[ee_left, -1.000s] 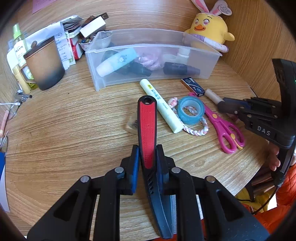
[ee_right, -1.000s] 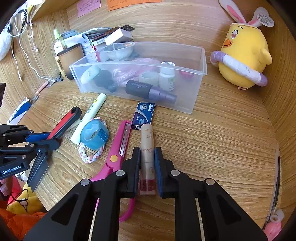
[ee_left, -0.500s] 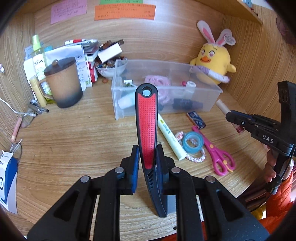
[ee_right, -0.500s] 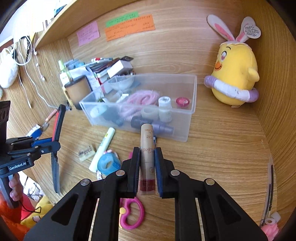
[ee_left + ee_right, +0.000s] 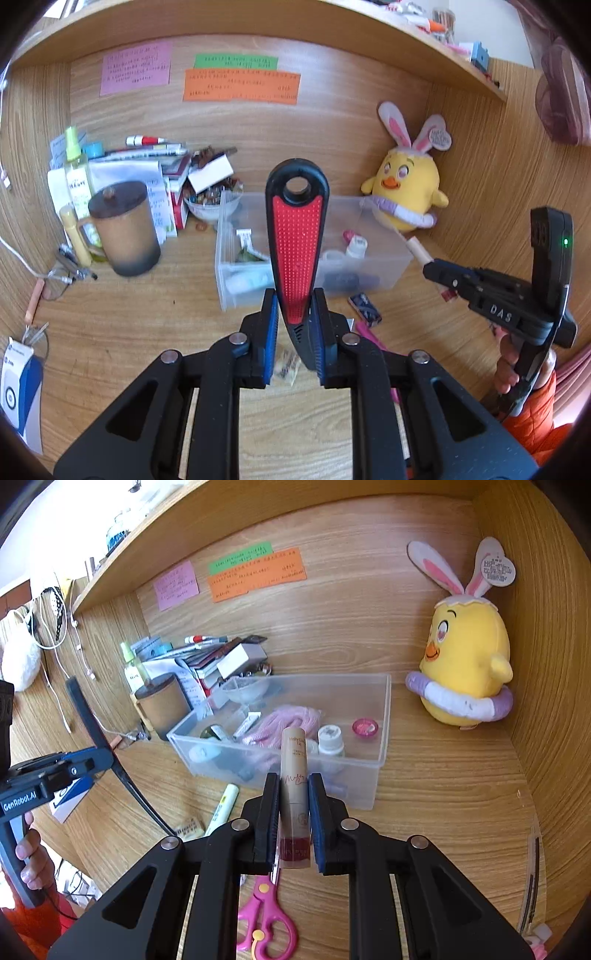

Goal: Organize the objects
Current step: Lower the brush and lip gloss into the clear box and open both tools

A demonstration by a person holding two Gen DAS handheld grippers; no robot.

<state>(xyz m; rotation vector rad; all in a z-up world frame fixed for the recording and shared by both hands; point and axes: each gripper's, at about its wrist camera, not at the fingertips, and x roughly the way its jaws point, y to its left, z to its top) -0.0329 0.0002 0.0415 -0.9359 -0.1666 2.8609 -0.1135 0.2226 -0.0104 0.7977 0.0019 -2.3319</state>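
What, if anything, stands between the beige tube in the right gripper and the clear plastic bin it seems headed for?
Nothing visible blocks it. The right gripper holds the beige tube above the desk, and the clear plastic bin lies open-topped just ahead. The bin already holds a pink cord and a white bottle, with bare floor at its right end.

Bin at mid-desk, clutter behind-left, plush toy right.

Inside the bin: cord bundle, small bottle, round case. Left of the bin, lidded mug, with stacked papers and boxes behind it and a spray bottle at the far left. Before the bin on the desk: marker, small card, small box, scissors nearest. Sticky notes on the back wall, under a shelf. Held above the desk before the bin: comb in left gripper, tube in right gripper.
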